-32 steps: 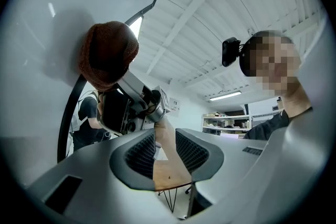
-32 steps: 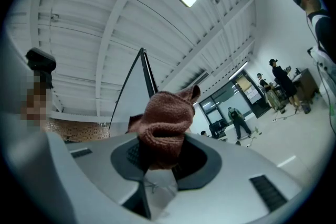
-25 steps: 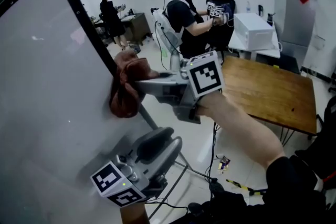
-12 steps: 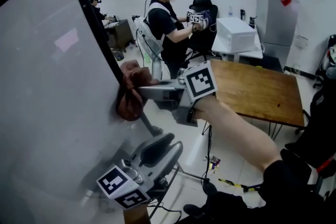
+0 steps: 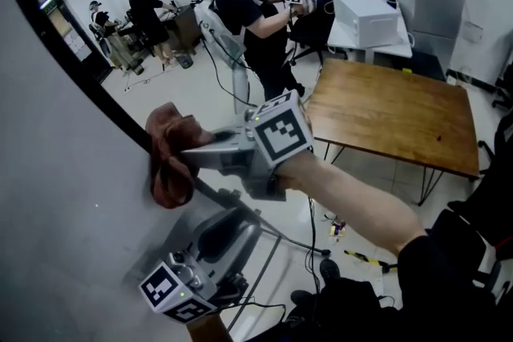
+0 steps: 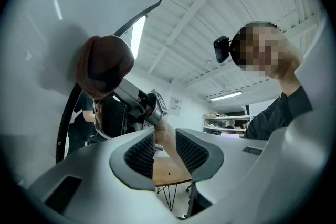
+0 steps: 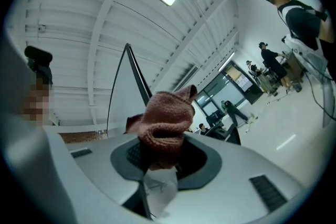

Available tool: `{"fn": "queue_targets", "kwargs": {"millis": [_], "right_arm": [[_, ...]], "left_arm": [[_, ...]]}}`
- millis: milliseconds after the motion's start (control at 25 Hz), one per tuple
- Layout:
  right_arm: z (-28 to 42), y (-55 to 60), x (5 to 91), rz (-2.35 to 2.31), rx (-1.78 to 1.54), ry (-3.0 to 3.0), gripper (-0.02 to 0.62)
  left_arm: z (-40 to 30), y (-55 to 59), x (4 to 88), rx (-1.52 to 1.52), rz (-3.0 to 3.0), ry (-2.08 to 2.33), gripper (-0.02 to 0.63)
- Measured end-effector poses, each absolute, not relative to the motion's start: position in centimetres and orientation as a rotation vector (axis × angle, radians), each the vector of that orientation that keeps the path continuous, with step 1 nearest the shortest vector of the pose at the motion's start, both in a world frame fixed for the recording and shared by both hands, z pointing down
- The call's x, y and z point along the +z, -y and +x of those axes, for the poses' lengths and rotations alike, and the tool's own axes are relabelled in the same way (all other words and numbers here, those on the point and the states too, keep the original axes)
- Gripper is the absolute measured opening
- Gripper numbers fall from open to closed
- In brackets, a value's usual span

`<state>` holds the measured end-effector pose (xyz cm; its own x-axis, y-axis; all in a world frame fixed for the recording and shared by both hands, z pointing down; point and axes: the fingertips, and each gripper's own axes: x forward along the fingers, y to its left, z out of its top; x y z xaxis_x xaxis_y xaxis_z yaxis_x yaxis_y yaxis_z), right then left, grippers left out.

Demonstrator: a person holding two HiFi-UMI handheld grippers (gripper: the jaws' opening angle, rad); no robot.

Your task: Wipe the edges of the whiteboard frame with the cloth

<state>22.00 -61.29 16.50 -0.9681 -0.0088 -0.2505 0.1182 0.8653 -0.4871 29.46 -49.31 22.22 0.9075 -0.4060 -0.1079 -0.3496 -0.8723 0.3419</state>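
The whiteboard [image 5: 56, 196] fills the left of the head view, and its black frame [image 5: 88, 84] runs diagonally down to the right. A reddish-brown cloth [image 5: 170, 164] is bunched against that frame edge. My right gripper [image 5: 186, 158] is shut on the cloth [image 7: 165, 118], with the frame [image 7: 137, 78] rising just behind it. Below it, my left gripper [image 5: 244, 222] points up along the board with its jaws nearly together and nothing between them. In the left gripper view the gripper [image 6: 164, 139] looks up at the cloth [image 6: 104, 65] on the frame [image 6: 65, 123].
The board's metal stand legs [image 5: 272, 232] run under my right arm. A wooden table [image 5: 393, 112] stands to the right, with a white box [image 5: 369, 16] on a desk behind it. A person [image 5: 244, 12] with grippers stands behind, others further back. Cables lie on the floor [image 5: 353, 256].
The right gripper and cloth have shifted down and to the left in the view, still on the frame edge. The head view has turned. The left gripper has barely moved.
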Motion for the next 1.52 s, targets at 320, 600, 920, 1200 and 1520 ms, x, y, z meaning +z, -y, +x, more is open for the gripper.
{"fn": "queue_targets", "kwargs": {"millis": [320,600,920,1200,1520], "right_arm": [[23.1,61.2,23.4,0.221,-0.866,-2.75,0.113],[23.2,61.6,23.1,0.243,-0.886,-2.706,0.112],[22.8,61.2,25.2,0.132,-0.919,-2.694,0.112],[21.9,60.6,27.7,-0.016,-0.929,-2.699,0.112],[21.7,60.4,30.4,-0.116,-0.964,-2.721,0.112]], "left_arm": [[31.9,50.9,28.0,-0.228,2.728,0.654,0.115],[31.6,51.3,27.6,-0.262,2.707,0.69,0.115],[30.5,50.1,28.5,-0.253,2.715,0.618,0.115],[29.1,48.3,31.3,-0.196,2.746,0.518,0.115],[29.0,47.5,32.6,-0.149,2.716,0.456,0.115]]}}
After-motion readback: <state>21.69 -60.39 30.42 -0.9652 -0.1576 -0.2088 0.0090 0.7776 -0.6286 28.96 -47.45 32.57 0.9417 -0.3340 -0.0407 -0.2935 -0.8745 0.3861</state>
